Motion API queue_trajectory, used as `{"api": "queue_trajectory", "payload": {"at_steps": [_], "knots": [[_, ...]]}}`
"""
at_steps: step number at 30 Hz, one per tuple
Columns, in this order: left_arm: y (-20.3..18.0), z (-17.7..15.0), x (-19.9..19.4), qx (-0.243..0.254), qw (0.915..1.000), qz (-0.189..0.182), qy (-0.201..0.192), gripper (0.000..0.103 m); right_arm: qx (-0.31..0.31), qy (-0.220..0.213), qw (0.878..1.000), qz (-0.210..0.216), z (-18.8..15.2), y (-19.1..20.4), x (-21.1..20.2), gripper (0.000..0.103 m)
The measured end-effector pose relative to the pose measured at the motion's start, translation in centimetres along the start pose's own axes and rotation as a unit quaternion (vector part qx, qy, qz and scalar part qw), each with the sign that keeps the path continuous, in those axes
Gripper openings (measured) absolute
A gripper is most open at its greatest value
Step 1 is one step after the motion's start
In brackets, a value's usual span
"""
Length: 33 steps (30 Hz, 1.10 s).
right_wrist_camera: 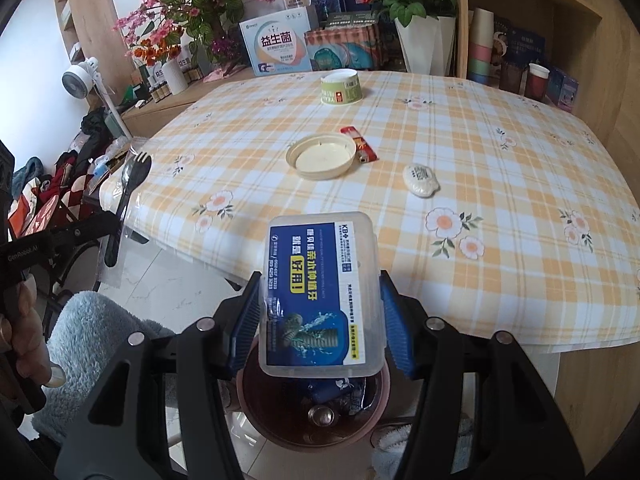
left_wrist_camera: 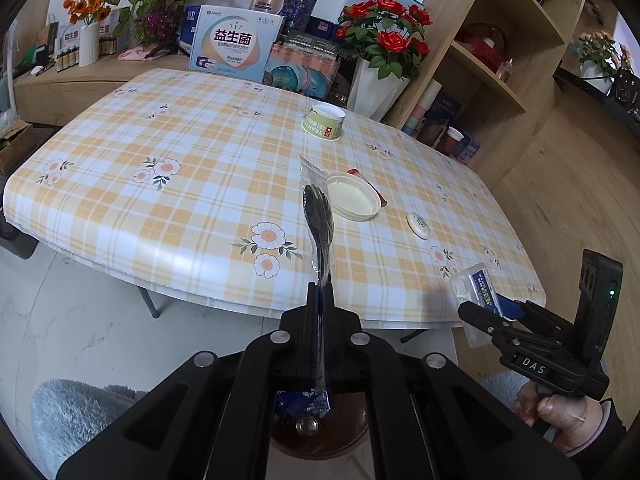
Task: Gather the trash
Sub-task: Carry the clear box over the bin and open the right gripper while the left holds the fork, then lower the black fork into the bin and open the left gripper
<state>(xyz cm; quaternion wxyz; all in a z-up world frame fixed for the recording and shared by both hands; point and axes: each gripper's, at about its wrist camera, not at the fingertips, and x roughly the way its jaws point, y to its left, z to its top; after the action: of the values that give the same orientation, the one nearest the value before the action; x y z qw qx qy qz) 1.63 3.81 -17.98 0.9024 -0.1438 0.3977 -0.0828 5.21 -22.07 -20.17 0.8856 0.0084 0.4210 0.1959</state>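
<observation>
Now the left gripper (left_wrist_camera: 320,292) squeezes a wrapped black spork (left_wrist_camera: 318,216), and the right gripper (right_wrist_camera: 316,320) squeezes a clear box (right_wrist_camera: 320,292), both above the brown bin (right_wrist_camera: 312,412) at 6 o'clock. The long spork could tip and miss the bin.

"益生菌" on the light-blue box (left_wrist_camera: 235,46) past the table's far edge, "DAS" on the right gripper (left_wrist_camera: 493,317), "GenRobot.AI" on the left gripper (right_wrist_camera: 80,232), "KB" on the clear plastic box (right_wrist_camera: 320,296)

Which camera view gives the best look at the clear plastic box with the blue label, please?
The right wrist view: the plastic box fills the centre, label facing the camera, clamped in the right gripper above the trash bin. The left wrist view shows it small, edge-on and partly hidden at the right.
</observation>
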Motion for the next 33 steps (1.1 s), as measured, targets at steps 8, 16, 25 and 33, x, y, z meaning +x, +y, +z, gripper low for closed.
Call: {"api": "queue_trajectory", "payload": {"at_steps": [8,16,25,33], "knots": [[-0.1,-0.2,0.1,0.001,1.0,0.0,0.004,0.002,-0.002,0.013,1.0,0.0,-0.3,0.1,0.9,0.058],[-0.2,-0.4,0.7,0.003,0.9999,0.001,0.013,0.002,0.001,0.004,1.0,-0.003,0.1,-0.1,0.7,0.063],[-1.0,-0.6,1.3,0.017,0.9996,-0.001,0.023,0.002,0.021,-0.033,0.999,-0.034,1.2,-1.9,-1.0,0.084],[-2.3,-1.3,2.2,0.035,0.9984,-0.009,0.044,0.002,0.034,-0.051,0.997,-0.054,1.6,-3.1,-1.9,0.091]]}}
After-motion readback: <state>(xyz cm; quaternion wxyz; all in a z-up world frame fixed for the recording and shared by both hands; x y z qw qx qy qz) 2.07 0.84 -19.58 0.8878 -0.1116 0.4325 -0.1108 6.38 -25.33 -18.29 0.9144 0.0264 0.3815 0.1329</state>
